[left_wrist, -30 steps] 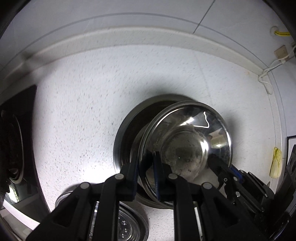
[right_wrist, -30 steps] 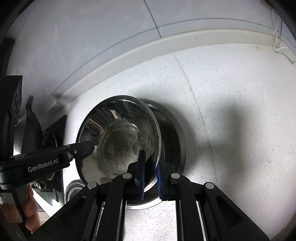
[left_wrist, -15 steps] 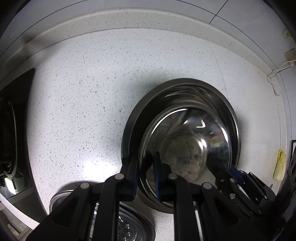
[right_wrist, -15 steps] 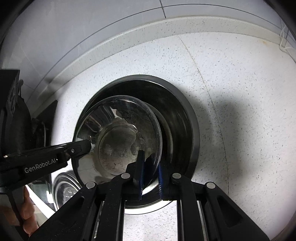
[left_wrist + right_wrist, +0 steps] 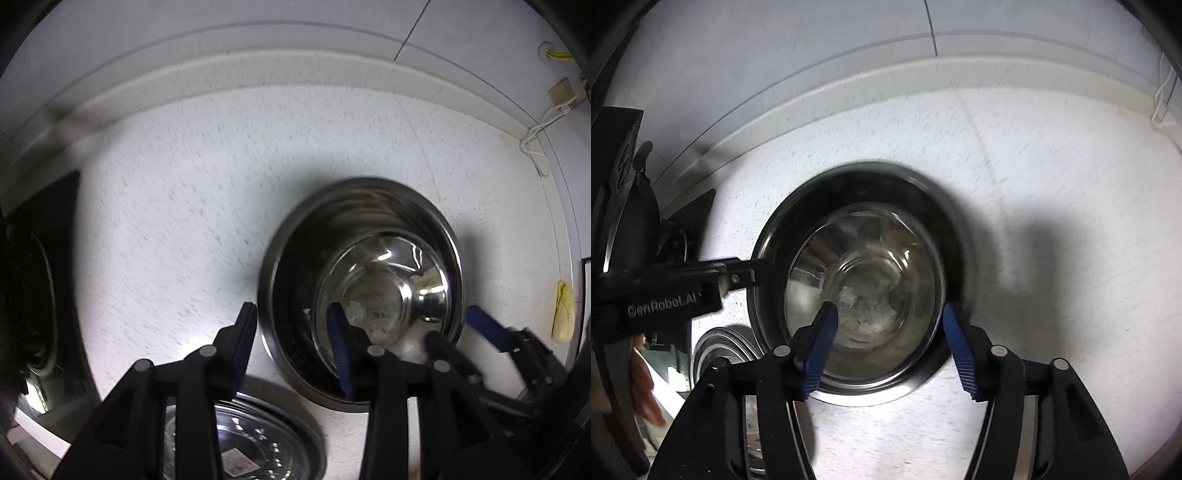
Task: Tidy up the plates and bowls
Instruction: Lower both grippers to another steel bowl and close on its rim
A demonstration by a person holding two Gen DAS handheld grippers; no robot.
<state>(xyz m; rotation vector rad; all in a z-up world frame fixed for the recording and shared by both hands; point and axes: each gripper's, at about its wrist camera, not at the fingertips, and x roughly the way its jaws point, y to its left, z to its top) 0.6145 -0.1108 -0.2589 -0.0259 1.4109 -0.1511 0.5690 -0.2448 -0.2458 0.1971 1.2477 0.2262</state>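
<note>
1. Small steel bowl [image 5: 864,291] sits nested in big bowl [image 5: 857,280] on table [image 5: 184,221].
2. Left tongs [image 5: 291,321] & right tongs [image 5: 886,325] just spread, pinching nothing.
3. Risk: the tongs still straddle the rims, so lifting may snag & tip the stack.
4. Third bowl [image 5: 251,443] close by; could get clipped.

A white speckled countertop [image 5: 258,177] meets a pale tiled wall [image 5: 258,33]; a white cable [image 5: 535,140] trails down the right corner.
</note>
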